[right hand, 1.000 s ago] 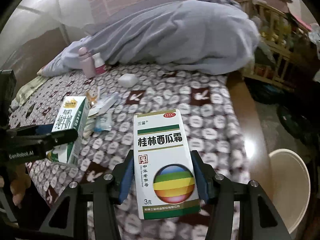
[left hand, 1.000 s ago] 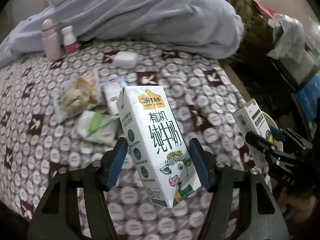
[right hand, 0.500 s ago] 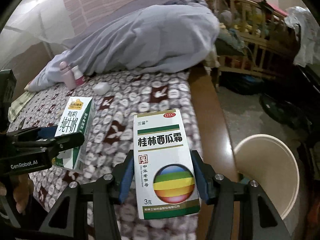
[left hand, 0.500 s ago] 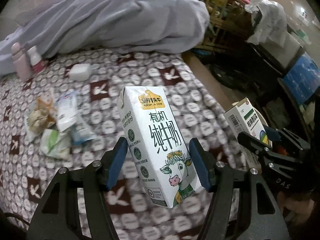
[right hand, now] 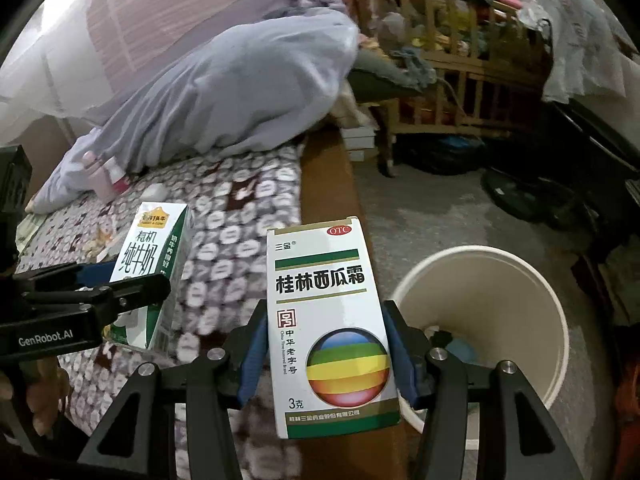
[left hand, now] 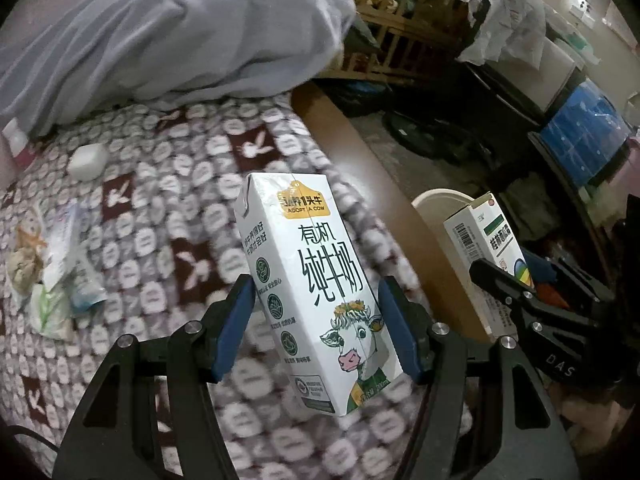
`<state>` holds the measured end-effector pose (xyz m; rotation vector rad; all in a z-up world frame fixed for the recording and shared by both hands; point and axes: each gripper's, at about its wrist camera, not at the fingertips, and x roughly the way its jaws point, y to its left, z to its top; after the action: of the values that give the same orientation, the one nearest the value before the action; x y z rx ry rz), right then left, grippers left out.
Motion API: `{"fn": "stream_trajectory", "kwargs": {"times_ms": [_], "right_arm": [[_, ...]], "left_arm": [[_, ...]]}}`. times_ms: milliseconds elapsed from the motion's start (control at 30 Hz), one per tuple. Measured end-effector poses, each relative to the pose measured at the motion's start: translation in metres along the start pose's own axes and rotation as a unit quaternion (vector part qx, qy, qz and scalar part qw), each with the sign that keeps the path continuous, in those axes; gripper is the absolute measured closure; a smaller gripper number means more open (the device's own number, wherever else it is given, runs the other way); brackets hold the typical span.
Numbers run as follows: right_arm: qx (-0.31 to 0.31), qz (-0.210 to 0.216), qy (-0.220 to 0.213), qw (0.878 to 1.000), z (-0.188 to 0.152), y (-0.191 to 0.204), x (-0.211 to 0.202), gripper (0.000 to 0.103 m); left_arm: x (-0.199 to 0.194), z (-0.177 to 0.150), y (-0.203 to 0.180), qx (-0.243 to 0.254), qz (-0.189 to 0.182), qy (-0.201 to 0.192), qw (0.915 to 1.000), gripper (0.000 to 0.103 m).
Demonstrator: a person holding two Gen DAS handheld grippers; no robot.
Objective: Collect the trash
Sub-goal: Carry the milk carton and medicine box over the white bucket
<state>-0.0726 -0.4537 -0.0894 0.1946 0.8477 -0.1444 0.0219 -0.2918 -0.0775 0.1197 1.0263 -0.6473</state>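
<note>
While clamped upright in left gripper [left hand: 316,322], white milk carton with cow print [left hand: 316,280] over patterned bed [left hand: 200,208]; white medicine box [right hand: 330,320] pinched by right gripper [right hand: 326,356], beside cream round bin [right hand: 480,320]. Risk: early release, missing the rim, landing on floor.

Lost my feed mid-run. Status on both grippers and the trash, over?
Left gripper shut on milk carton, over bed. Right gripper shut on medicine box, beside bin. Wrappers on bedspread. Nothing blocking bin.
</note>
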Motion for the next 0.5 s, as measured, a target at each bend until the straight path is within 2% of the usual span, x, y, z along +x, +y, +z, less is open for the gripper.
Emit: {"fn": "stream_trajectory", "kwargs": {"times_ms": [500], "right_arm": [[0.070,-0.052,0.009,0.996,-0.014,-0.082,-0.010,0.051]], "left_arm": [[0.034,0.021,-0.072,0.036,-0.059,0.018,0.9975,0.041]]}}
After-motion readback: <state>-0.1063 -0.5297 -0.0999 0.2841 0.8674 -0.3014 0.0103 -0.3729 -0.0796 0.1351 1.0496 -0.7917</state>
